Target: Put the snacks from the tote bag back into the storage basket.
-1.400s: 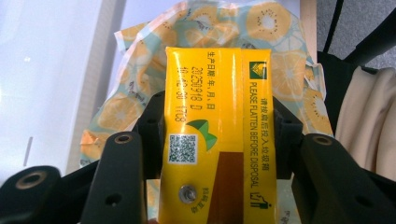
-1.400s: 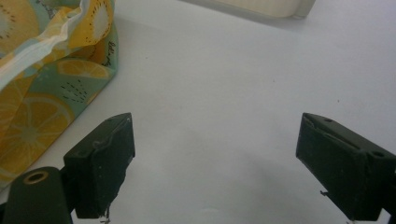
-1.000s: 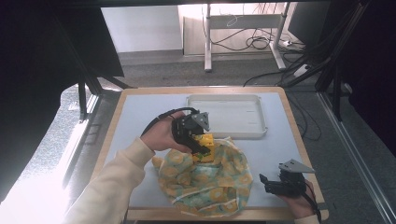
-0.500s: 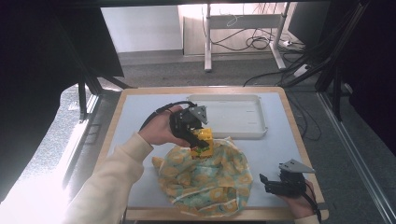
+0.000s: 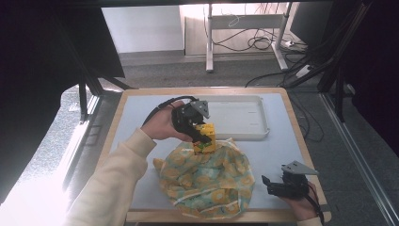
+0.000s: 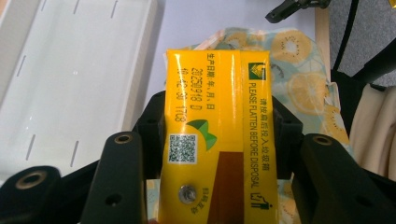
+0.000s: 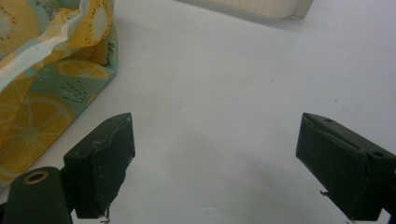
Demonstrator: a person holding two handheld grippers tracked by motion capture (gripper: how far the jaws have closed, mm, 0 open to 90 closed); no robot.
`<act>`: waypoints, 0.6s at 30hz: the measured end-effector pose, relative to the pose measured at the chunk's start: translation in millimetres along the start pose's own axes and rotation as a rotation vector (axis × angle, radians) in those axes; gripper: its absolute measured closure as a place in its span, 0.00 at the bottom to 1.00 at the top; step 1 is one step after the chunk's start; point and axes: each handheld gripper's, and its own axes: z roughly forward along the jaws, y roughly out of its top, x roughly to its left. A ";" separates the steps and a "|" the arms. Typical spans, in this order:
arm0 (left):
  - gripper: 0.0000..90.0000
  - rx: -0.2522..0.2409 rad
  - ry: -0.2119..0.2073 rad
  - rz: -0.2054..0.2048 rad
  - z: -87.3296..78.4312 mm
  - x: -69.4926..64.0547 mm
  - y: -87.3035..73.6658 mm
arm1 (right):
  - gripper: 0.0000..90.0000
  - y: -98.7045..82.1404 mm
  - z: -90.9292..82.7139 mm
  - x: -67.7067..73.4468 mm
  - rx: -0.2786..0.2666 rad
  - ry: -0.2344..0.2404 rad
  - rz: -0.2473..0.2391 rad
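Left tool (image 5: 203, 136) is clamped on a yellow drink carton (image 6: 217, 140), jaws pinching its two narrow sides, printed face and QR code turned up toward the tool's own camera. In the high view the carton (image 5: 205, 138) hangs just under the tool, right above the far rim of the fruit-print fabric bag (image 5: 207, 176), which lies slumped on the counter (image 5: 141, 113) beneath and nearer the person. Whether the carton's lower end touches the cloth I cannot tell; it looks barely clear of it.

Ahead of the tool, just beyond the bag, sits the white tray (image 5: 240, 117), nothing visible in it. My read: the carton is out of the bag, or nearly so, and the tray is the likely place for it, so the pick is done and the carry and set-down remain.

Right tool (image 5: 275, 186) rests low at the near right of the counter, well apart from the carton, jaws spread wide over bare surface with nothing between them; the bag's edge (image 7: 56, 56) lies off to its left side.
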 end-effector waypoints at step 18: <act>0.58 -0.031 0.015 -0.023 -4.9 17.2 -3.9 | 0.13 0.3 -0.9 -0.7 -0.005 -0.003 0.003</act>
